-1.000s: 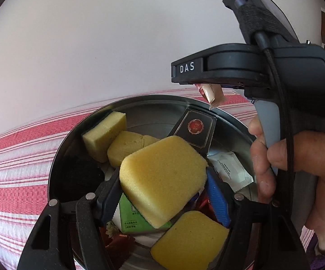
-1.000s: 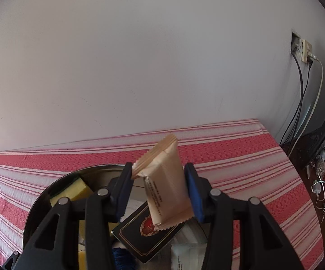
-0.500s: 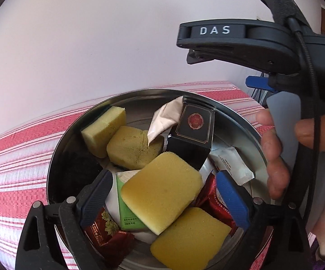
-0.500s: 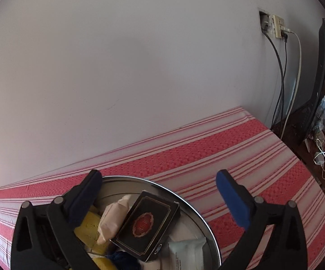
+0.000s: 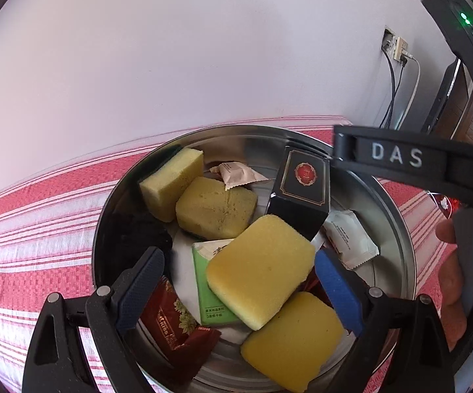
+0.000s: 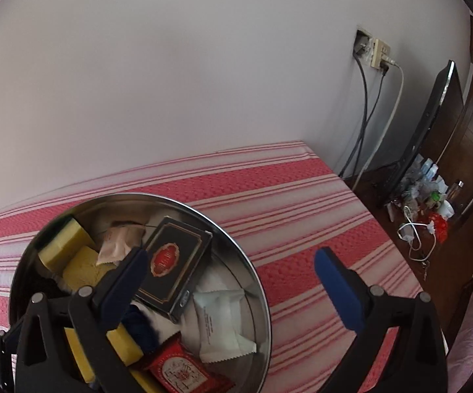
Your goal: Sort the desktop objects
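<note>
A round metal basin (image 5: 397,229) stands on the red striped cloth and holds several yellow sponges, snack packets and a black box (image 5: 302,186). My left gripper (image 5: 239,281) is open above the basin, its blue pads either side of a yellow sponge (image 5: 259,271) that lies loose. A tan packet (image 5: 236,173) lies at the basin's far side. My right gripper (image 6: 229,281) is open and empty above the basin's right rim (image 6: 252,271); the tan packet (image 6: 118,239) and the black box (image 6: 170,262) lie below it. The right gripper's body (image 5: 400,160) crosses the left wrist view.
The red and white striped cloth (image 6: 302,203) covers the table, which ends at the right near a wall socket with cables (image 6: 374,55). A dark monitor (image 6: 429,114) and clutter on a low cabinet (image 6: 423,203) stand beyond the table's right edge. A white wall stands behind.
My right gripper opened and let the tan packet fall into the basin, then pulled back to the right. My left gripper opened and let go of the yellow sponge, which now lies in the basin.
</note>
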`<state>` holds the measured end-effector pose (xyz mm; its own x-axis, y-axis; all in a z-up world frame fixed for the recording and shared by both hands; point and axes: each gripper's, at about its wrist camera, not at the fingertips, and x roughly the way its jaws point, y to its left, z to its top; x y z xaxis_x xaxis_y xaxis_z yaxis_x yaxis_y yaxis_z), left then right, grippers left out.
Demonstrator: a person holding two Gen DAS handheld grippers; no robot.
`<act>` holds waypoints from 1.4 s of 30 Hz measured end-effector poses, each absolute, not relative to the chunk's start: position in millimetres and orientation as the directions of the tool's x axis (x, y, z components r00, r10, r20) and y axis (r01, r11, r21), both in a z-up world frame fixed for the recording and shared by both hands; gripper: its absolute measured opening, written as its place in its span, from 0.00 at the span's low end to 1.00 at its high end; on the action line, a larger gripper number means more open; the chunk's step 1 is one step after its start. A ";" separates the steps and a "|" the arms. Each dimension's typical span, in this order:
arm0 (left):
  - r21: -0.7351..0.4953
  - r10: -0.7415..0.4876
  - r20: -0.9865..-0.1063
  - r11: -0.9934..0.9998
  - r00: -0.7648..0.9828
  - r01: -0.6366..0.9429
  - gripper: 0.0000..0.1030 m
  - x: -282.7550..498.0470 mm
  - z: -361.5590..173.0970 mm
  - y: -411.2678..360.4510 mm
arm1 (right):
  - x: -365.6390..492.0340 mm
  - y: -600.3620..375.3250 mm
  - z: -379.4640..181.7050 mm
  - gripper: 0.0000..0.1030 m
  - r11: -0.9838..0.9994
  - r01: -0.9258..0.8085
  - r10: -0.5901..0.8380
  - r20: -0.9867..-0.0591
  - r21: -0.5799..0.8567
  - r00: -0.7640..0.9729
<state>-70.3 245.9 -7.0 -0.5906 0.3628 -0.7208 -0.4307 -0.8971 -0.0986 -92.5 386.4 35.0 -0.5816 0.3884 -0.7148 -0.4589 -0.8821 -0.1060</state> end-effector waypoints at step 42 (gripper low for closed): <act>0.104 0.300 -0.388 -0.925 -0.872 -0.365 0.99 23.0 8.3 192.7 | 105.3 306.8 28.9 1.00 -0.757 -0.626 0.554 -0.323 0.188 -0.767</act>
